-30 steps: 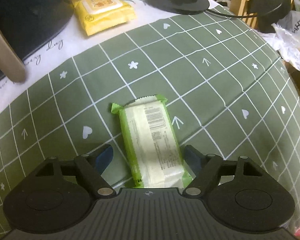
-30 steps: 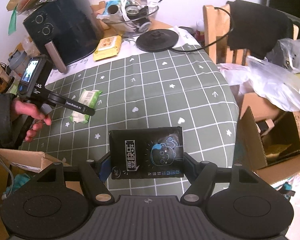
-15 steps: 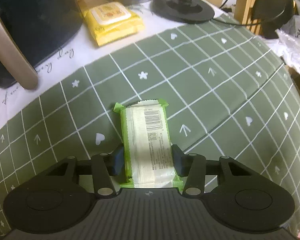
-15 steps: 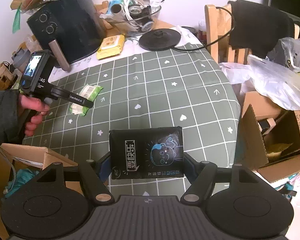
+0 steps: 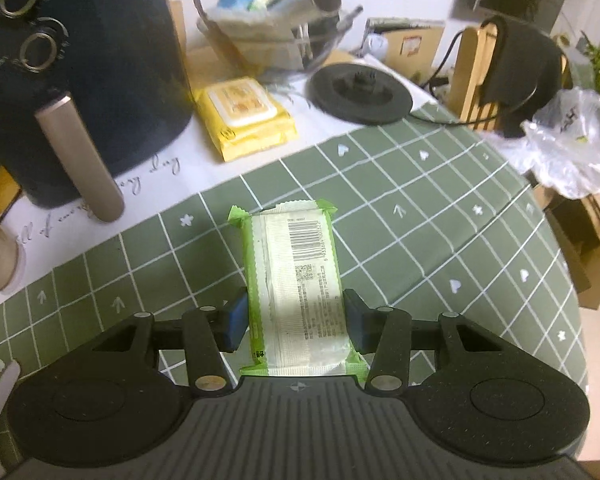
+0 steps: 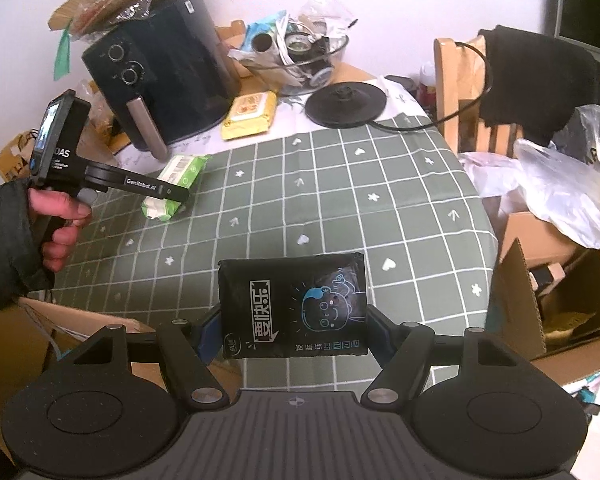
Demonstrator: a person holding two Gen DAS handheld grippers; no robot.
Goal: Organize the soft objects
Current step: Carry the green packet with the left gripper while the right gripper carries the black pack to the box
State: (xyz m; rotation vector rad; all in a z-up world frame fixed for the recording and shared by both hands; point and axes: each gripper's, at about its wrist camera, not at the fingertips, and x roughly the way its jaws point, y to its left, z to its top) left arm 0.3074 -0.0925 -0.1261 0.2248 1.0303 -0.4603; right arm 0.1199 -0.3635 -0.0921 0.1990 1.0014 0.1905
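The left wrist camera looks steeply down along its fingers, close over the table's left part, facing the far edge where the air fryer stands. The right wrist camera sits further back, above the near edge, facing the same way. Both views share the checked tablecloth, air fryer, yellow wipes pack and kettle base.

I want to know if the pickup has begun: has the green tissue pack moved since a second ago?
Yes. In the right wrist view the green tissue pack, gripped by the left gripper, has risen toward the air fryer.
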